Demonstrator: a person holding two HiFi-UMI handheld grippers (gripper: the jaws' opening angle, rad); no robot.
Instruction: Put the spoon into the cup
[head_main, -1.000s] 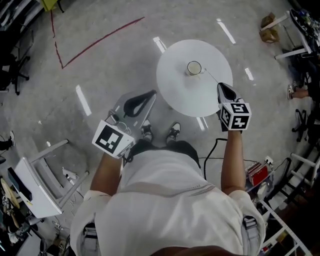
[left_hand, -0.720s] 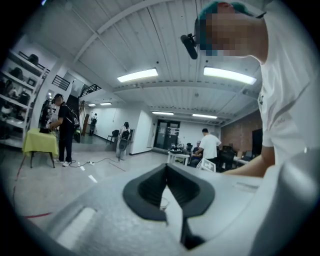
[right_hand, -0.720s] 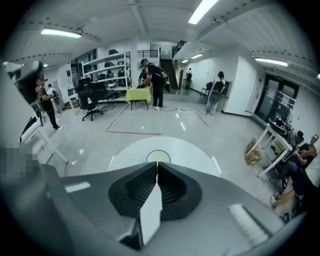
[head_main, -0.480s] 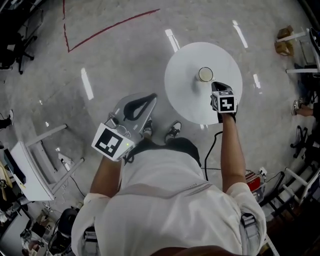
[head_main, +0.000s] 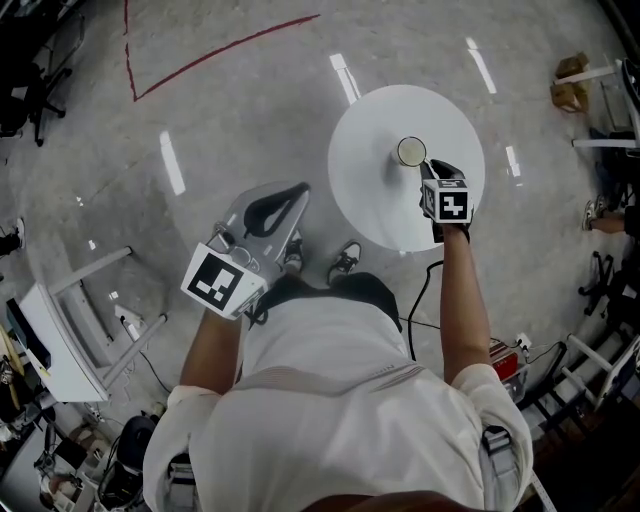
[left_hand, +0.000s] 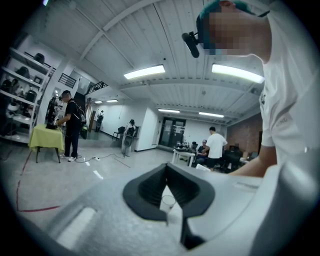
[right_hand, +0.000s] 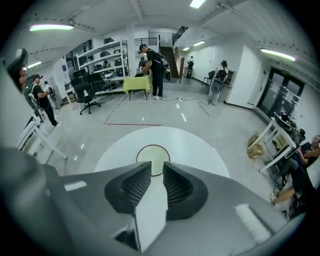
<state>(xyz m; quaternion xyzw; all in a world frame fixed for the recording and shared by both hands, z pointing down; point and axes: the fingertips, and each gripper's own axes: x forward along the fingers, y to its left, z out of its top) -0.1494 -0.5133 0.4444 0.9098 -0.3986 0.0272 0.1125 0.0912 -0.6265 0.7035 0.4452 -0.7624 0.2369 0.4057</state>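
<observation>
The cup (head_main: 411, 151) stands on the round table (head_main: 368, 200); I cannot make out the spoon in any view. The right gripper (head_main: 430, 166) is just beside the cup, its 2 jaws narrowly apart and gripping nothing. The left gripper (head_main: 302, 188) is closed.

Right gripper (head_main: 432, 165) moved in from the table's (head_main: 365, 195) right edge. 1 s ago the cup (head_main: 411, 151) was well ahead of its fingertips, now it's just ahead, almost touching. Last half second was only a small creep closer. The spoon seen earlier between fingertips and cup no longer shows.
</observation>
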